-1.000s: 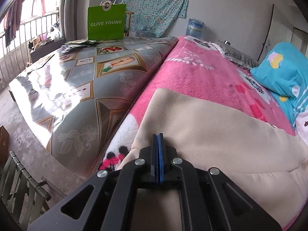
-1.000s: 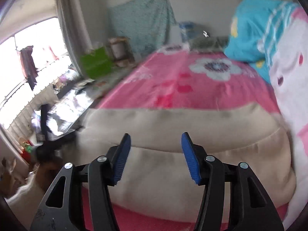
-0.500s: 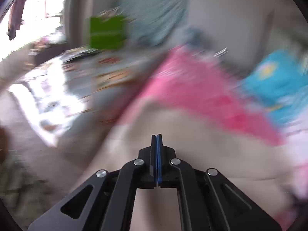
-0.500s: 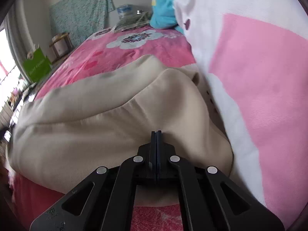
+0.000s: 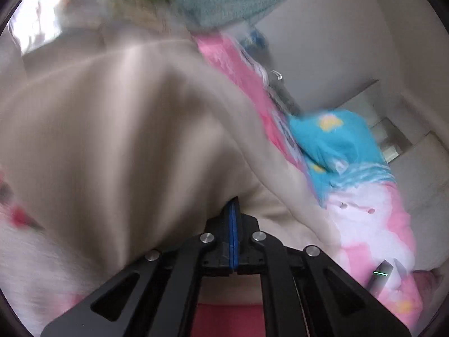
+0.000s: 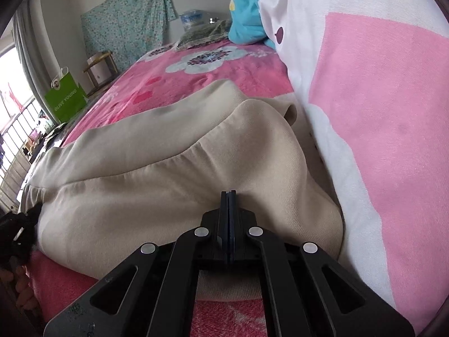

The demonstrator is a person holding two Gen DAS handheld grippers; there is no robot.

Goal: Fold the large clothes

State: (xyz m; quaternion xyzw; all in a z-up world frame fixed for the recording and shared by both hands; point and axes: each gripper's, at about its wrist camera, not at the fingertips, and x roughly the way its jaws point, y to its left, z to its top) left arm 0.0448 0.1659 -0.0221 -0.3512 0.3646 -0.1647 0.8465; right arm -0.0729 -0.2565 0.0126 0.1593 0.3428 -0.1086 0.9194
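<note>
Both grippers now pinch the beige garment (image 6: 174, 168): right gripper (image 6: 228, 196) newly closed near, left gripper (image 5: 233, 210) lifting cloth; fold begun, unfinished.

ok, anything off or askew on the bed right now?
Nothing damaged or spilled. The beige garment lies bunched rather than flat, its far end humped against the pink-and-white blanket. Both the left gripper and the right gripper are shut with their tips at its fabric. The left wrist view is motion-blurred.

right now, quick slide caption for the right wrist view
Right gripper pinched shut on a beige garment spread over the pink floral bedspread.
</note>
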